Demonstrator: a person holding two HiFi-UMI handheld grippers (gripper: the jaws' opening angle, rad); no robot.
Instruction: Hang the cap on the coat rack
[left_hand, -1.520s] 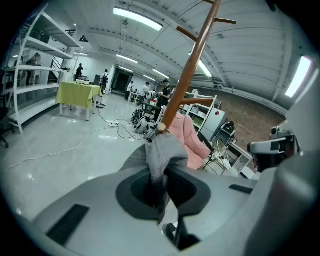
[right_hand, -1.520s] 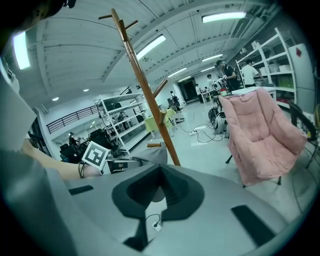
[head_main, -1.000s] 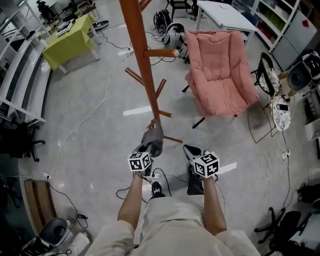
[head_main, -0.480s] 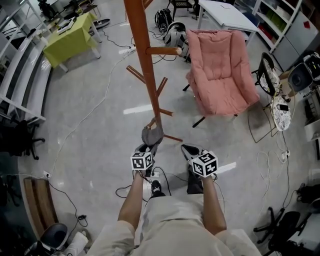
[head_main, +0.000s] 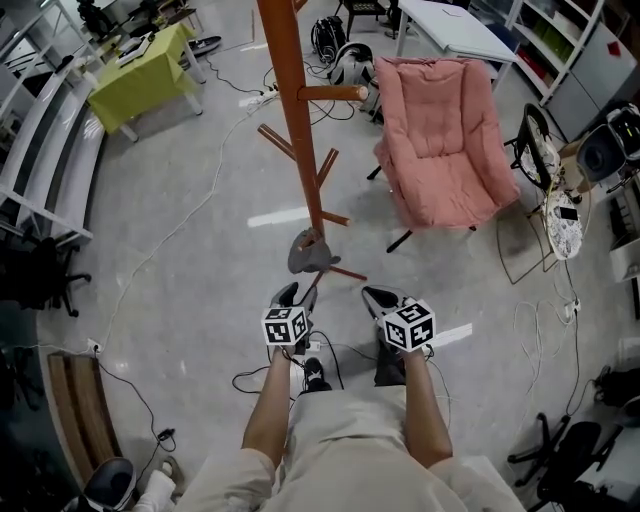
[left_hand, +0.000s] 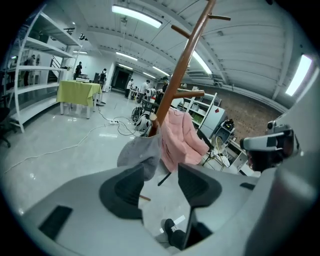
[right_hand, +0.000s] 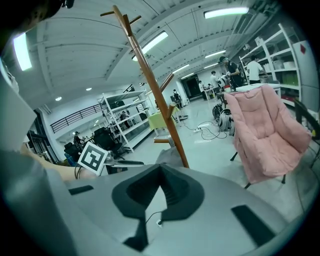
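A grey cap (head_main: 308, 252) hangs on a low peg of the brown wooden coat rack (head_main: 291, 110). My left gripper (head_main: 298, 294) sits just short of it; its jaws have just been opening and nothing is between them. In the left gripper view the cap (left_hand: 141, 155) hangs free just beyond the open left gripper (left_hand: 160, 184), against the rack's pole (left_hand: 183, 64). My right gripper (head_main: 381, 298) stays beside the left, shut and empty. The right gripper view shows the right gripper (right_hand: 161, 174) with its tips together, the pole (right_hand: 155, 95) ahead and part of the cap (right_hand: 167, 156) at its foot.
A pink padded chair (head_main: 440, 140) stands right of the rack. A yellow-green table (head_main: 140, 80) is at the far left, a white table (head_main: 450, 30) at the back. Cables (head_main: 190, 215) trail over the grey floor. A wire side table (head_main: 560, 220) stands at the right.
The left gripper has opened and let go of the cap, then drawn back a little toward the person. The cap stays on the peg. The right gripper has not moved.
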